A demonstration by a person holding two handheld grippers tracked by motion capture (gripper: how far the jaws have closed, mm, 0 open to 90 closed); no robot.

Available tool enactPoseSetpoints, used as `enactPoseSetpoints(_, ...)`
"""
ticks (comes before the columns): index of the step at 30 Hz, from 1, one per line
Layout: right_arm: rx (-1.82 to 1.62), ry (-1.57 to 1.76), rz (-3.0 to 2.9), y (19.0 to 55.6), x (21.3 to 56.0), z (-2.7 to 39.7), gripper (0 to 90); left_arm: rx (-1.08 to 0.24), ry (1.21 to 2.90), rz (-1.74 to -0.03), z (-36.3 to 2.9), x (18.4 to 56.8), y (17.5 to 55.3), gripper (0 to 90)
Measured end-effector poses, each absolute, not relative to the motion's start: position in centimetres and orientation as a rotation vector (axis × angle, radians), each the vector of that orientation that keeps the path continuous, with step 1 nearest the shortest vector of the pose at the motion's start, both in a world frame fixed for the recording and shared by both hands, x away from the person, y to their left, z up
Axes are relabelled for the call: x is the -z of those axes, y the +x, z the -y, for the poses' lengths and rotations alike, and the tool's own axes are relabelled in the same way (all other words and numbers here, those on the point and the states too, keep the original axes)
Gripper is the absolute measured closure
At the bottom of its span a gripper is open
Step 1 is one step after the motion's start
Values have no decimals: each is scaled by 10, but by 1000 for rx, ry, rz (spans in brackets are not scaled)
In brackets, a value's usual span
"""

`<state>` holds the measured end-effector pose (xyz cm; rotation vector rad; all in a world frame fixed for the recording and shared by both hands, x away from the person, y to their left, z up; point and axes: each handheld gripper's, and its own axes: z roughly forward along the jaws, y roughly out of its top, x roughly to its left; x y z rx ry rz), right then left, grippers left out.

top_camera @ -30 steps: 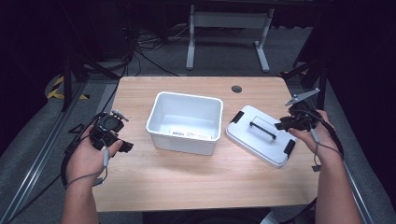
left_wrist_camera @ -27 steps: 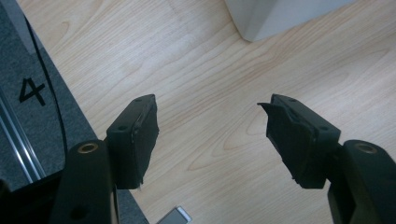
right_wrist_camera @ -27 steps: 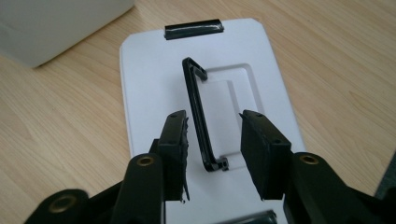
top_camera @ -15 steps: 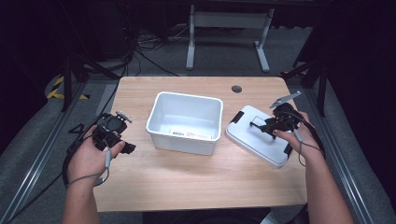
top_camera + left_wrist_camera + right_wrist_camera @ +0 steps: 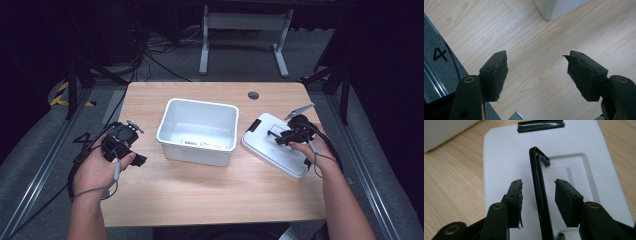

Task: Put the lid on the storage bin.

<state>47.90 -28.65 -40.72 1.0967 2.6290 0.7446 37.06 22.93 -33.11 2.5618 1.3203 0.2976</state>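
My right gripper [image 5: 537, 202] is parted, jaws straddling the thin black plastic handle [image 5: 539, 192] of the flat white plastic lid [image 5: 499, 160] — not yet pinched. I judge the lid light, stiff and slick, so grip the handle mid-span. Left gripper [image 5: 537, 72] gapes wide over bare wooden tabletop [image 5: 536, 45].

Left tongs [image 5: 121, 145] gape wide; right tongs [image 5: 290, 135] part-open, both hand-held low.
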Motion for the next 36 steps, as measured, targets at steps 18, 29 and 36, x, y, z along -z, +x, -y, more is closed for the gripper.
enactPoseSetpoints(18,-646,1053,-2556,480,410,293,845,-343,2592,-1315,-231,334,372,334)
enactPoseSetpoints(29,-665,1012,-2549,475,402,291,847,-337,2575,-1317,-233,334,375,330)
enactPoseSetpoints(36,-709,989,-2545,471,381,294,847,-323,2543,-1353,-237,333,374,328)
